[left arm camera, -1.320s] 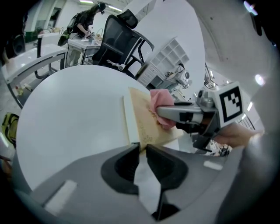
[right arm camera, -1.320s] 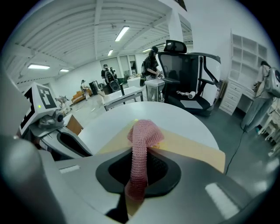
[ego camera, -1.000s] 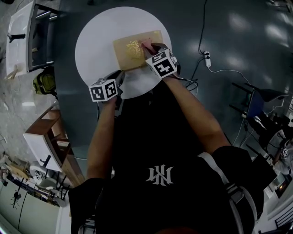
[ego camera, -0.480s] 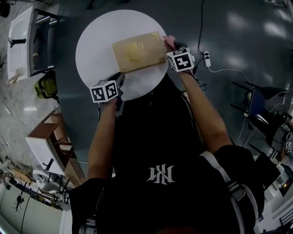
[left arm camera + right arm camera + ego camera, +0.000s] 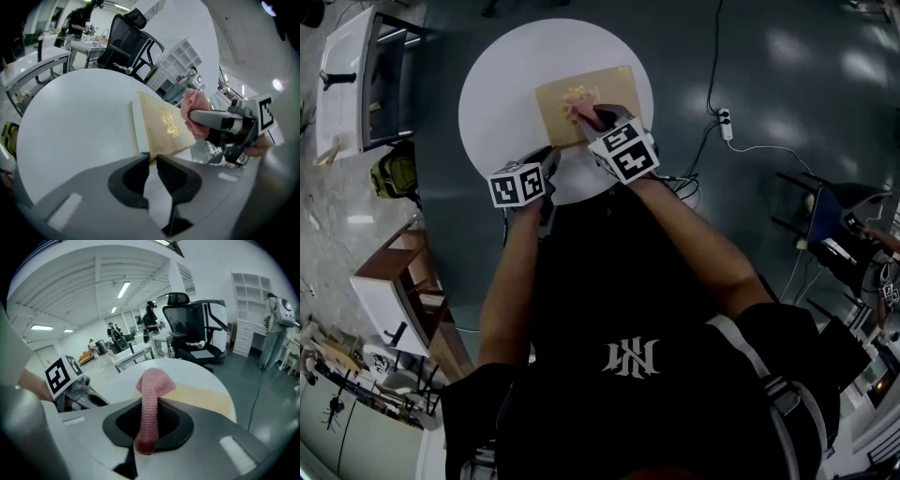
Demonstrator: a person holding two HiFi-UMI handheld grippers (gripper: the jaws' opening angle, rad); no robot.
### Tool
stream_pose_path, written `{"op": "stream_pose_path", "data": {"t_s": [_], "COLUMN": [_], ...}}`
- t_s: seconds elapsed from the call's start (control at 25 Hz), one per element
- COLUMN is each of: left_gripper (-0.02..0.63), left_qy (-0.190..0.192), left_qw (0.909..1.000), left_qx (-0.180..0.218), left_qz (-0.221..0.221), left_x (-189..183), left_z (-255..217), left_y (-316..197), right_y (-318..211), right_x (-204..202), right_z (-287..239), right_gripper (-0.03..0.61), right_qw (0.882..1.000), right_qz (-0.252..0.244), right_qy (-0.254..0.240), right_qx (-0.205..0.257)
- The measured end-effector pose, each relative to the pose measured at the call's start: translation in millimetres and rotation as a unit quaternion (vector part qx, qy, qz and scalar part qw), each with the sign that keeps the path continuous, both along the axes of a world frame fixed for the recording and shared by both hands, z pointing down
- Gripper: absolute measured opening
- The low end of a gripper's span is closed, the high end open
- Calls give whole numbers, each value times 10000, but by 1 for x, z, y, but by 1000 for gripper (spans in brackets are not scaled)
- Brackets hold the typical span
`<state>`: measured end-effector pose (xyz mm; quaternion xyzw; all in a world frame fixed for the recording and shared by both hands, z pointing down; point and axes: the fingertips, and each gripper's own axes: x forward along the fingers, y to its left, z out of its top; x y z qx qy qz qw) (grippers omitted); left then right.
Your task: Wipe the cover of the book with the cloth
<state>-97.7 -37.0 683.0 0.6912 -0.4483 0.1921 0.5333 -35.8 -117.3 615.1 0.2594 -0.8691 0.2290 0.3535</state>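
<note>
A tan book [image 5: 602,86] with a gold emblem lies on the round white table [image 5: 502,84]. My right gripper [image 5: 592,120] is shut on a pink knitted cloth [image 5: 580,112] and presses it on the cover near the emblem. In the right gripper view the cloth [image 5: 151,390] stands up between the jaws, with the book [image 5: 206,397] behind it. My left gripper [image 5: 551,155] is at the book's near left corner. In the left gripper view its jaws [image 5: 152,157] pinch that corner of the book [image 5: 161,126], and the cloth [image 5: 192,105] rests on the far side of the cover.
A black office chair [image 5: 129,44] stands beyond the table. On the floor to the right lie a power strip [image 5: 726,122] and cables. A white cabinet [image 5: 347,80] and a wooden shelf [image 5: 403,281] stand at the left.
The right gripper swept the cloth right, off to the book's right edge, then came back left onto the emblem. The left gripper and the book stayed put.
</note>
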Motion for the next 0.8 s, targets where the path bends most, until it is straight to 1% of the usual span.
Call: {"op": "stream_pose_path", "data": {"t_s": [0.08,0.16,0.32,0.44,0.6,0.8], "left_gripper": [57,57,57,57,55,55], "left_qy": [-15,10,22,38,32,55], "left_qw": [10000,10000,10000,10000,9999,10000], "left_qx": [4,22,21,27,27,50], "left_qz": [-15,-32,-50,-74,-99,-61], "left_x": [-1,1,1,0,-1,0], "left_z": [0,0,1,0,0,1], "left_y": [0,-1,-2,-2,-3,-2], "right_y": [10,16,26,32,30,24], "right_x": [-31,-53,-79,-79,-75,-51], "right_z": [8,18,35,48,51,52], "right_gripper": [37,37,37,37,37,37], "right_qw": [9995,9986,9959,9933,9912,9917], "right_qz": [-300,-526,-876,-1051,-1177,-1092], "right_qy": [-23,-6,216,475,578,641], "right_qx": [-42,-73,-93,-16,159,217]}}
